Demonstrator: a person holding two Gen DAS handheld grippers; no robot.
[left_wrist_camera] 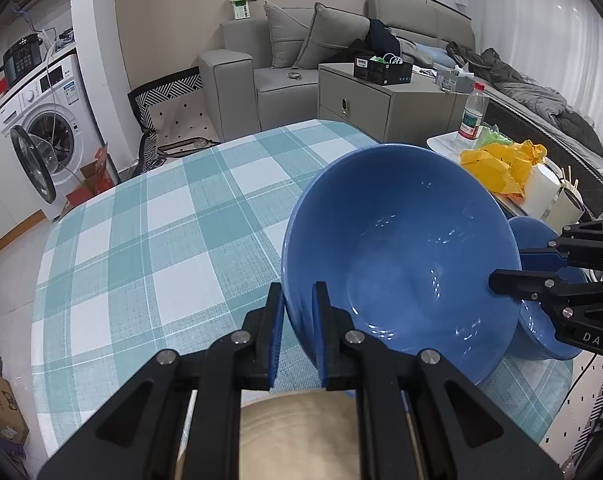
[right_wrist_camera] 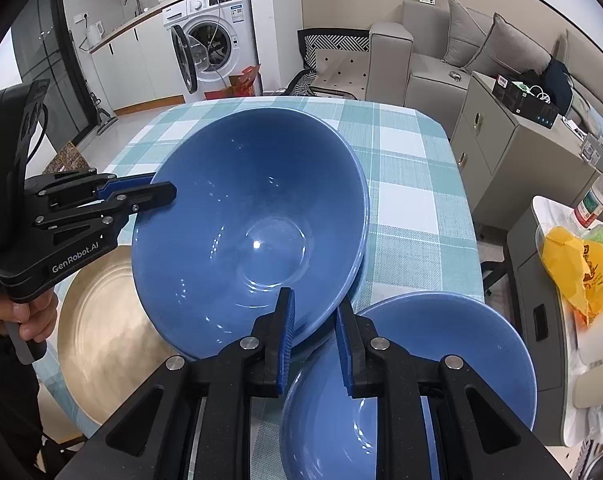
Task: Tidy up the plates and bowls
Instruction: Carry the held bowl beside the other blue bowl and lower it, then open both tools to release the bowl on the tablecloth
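Observation:
A large blue bowl [left_wrist_camera: 401,248] is held tilted above the checked tablecloth [left_wrist_camera: 161,240]. My left gripper [left_wrist_camera: 299,312] is shut on its near rim, one finger inside and one outside. My right gripper [right_wrist_camera: 313,320] is shut on the opposite rim of the same bowl [right_wrist_camera: 253,224]; it also shows at the right of the left wrist view [left_wrist_camera: 505,268]. A second blue bowl [right_wrist_camera: 441,360] sits on the table below my right gripper and shows behind the large bowl [left_wrist_camera: 541,320]. A tan plate [right_wrist_camera: 101,340] lies on the table under the left gripper [right_wrist_camera: 157,188].
A side table [left_wrist_camera: 445,144] at the right holds a plastic bottle [left_wrist_camera: 473,112], a yellow bag [left_wrist_camera: 501,164] and a paper roll [left_wrist_camera: 541,192]. A grey cabinet [right_wrist_camera: 513,148], a sofa [left_wrist_camera: 261,60] and a washing machine [left_wrist_camera: 49,120] stand beyond the table.

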